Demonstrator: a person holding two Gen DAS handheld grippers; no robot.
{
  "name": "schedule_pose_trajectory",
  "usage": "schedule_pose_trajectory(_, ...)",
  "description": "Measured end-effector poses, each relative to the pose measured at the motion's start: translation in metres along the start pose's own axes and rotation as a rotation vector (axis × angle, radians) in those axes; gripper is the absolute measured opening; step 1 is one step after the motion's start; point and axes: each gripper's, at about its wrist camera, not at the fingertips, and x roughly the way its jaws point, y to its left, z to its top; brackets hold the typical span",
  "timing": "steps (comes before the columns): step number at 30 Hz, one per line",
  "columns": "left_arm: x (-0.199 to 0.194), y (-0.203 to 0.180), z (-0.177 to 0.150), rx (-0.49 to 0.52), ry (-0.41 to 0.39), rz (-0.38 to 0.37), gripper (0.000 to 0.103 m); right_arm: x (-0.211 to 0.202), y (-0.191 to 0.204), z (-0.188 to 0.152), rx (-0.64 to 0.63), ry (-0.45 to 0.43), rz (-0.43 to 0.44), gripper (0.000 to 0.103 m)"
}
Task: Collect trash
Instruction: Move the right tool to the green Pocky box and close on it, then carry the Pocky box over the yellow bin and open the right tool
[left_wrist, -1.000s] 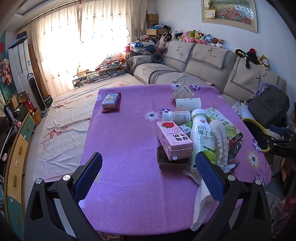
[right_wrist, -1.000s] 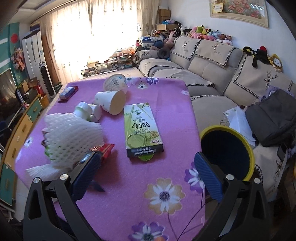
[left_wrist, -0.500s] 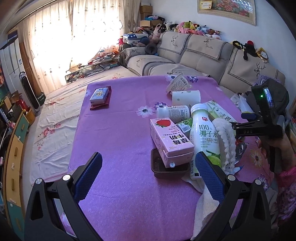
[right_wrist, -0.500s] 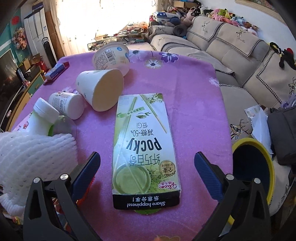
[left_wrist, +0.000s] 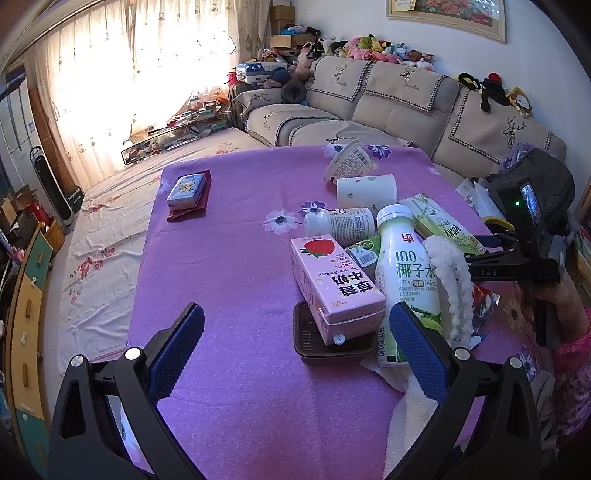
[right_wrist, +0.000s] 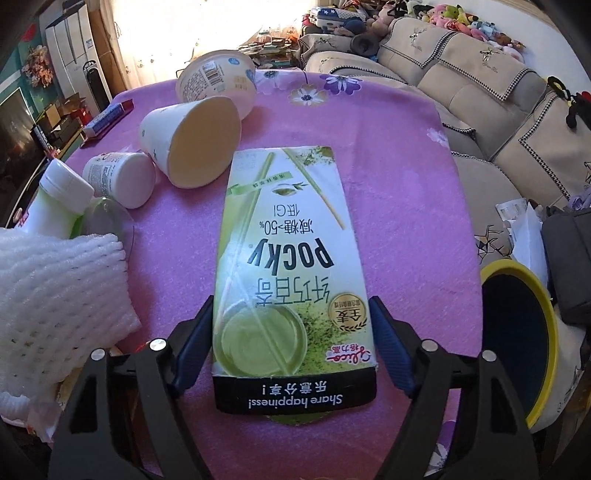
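A glossy green-and-white cardboard Pocky box lies on the matt, finely textured purple floral tablecloth; at its 9 o'clock sits rough white foam netting, at 11 o'clock a smooth white paper cup, at 3 o'clock a smooth yellow-rimmed plastic bin

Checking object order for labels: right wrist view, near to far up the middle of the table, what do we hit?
right gripper → Pocky box → paper cup → yogurt tub
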Motion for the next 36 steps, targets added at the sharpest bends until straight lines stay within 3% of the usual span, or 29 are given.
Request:
schedule_pose_trajectory(6, -0.008, -0.005, 0.000, 0.019, -0.018, -0.017, 0.099, -0.046, -0.040, 0.001, 0.104, -0.098, -0.007, 0.074)
schedule_pose_trajectory(10, -0.012, -0.012, -0.001, 0.046, -0.024, -0.031, 0.099, -0.066, -0.093, -0.011, 0.213, -0.106, -0.088, 0.075)
schedule_pose_trajectory(13, -0.015, -0.017, -0.004, 0.066, -0.027, -0.042, 0.099, -0.064, -0.140, -0.026, 0.318, -0.051, -0.153, 0.075)
schedule_pose_trajectory(17, -0.019, -0.026, -0.005, 0.089, -0.032, -0.053, 0.099, -0.041, -0.190, -0.052, 0.430, 0.095, -0.210, 0.075)
schedule_pose_trajectory(26, -0.031, -0.041, -0.013, 0.140, -0.030, -0.086, 0.099, 0.056, -0.243, -0.083, 0.538, 0.375, -0.262, 0.076)
schedule_pose_trajectory(31, -0.038, -0.050, -0.021, 0.184, -0.025, -0.114, 0.099, 0.080, -0.249, -0.087, 0.554, 0.439, -0.266, 0.079)
schedule_pose_trajectory(36, -0.040, -0.066, -0.033, 0.260, 0.009, -0.176, 0.099, 0.061, -0.244, -0.087, 0.547, 0.394, -0.271, 0.087)
